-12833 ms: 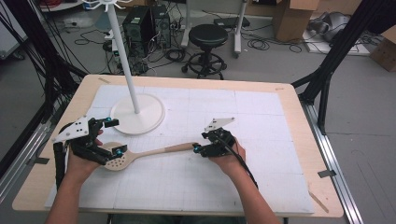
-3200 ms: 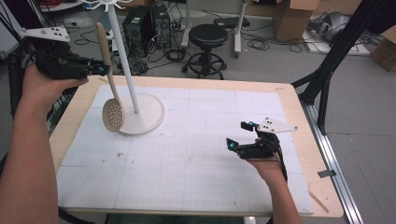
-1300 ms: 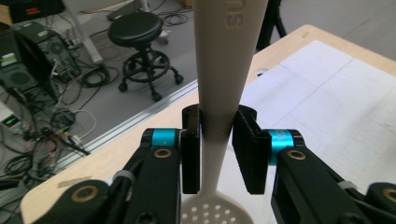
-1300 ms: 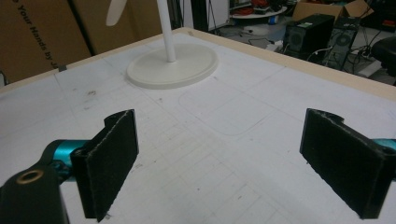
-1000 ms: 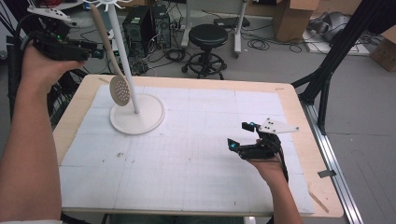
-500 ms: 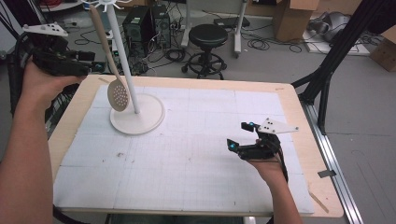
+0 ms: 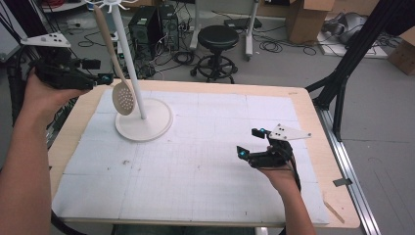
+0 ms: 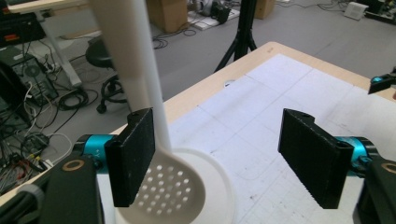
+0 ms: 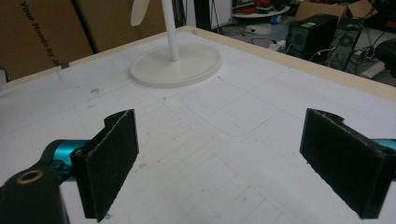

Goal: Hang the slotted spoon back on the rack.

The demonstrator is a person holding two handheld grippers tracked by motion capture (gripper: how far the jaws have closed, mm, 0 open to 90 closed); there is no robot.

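Observation:
A beige slotted spoon [image 7: 122,97] hangs bowl-down from a hook at the top of the white stand [image 7: 129,63], beside its pole. My left gripper [image 7: 99,71] is held in the air just left of the spoon and is open. In the left gripper view the spoon's handle [image 8: 114,42] and holed bowl [image 8: 173,190] sit close by the left jaw, and the left gripper [image 8: 229,158] grips nothing. My right gripper [image 7: 249,142] rests low over the mat at the right, open and empty [image 9: 219,163]. The spoon's bowl [image 9: 140,11] shows far off.
The stand's round base [image 7: 145,121] sits at the far left of the white gridded mat [image 7: 205,161] on the wooden table [image 7: 320,147]. A stool [image 7: 219,44], computer cases and cables stand on the floor beyond the far edge.
My left hand has dropped a little and drawn back from the spoon's handle. The spoon has barely moved on the stand. The right gripper has stayed put.

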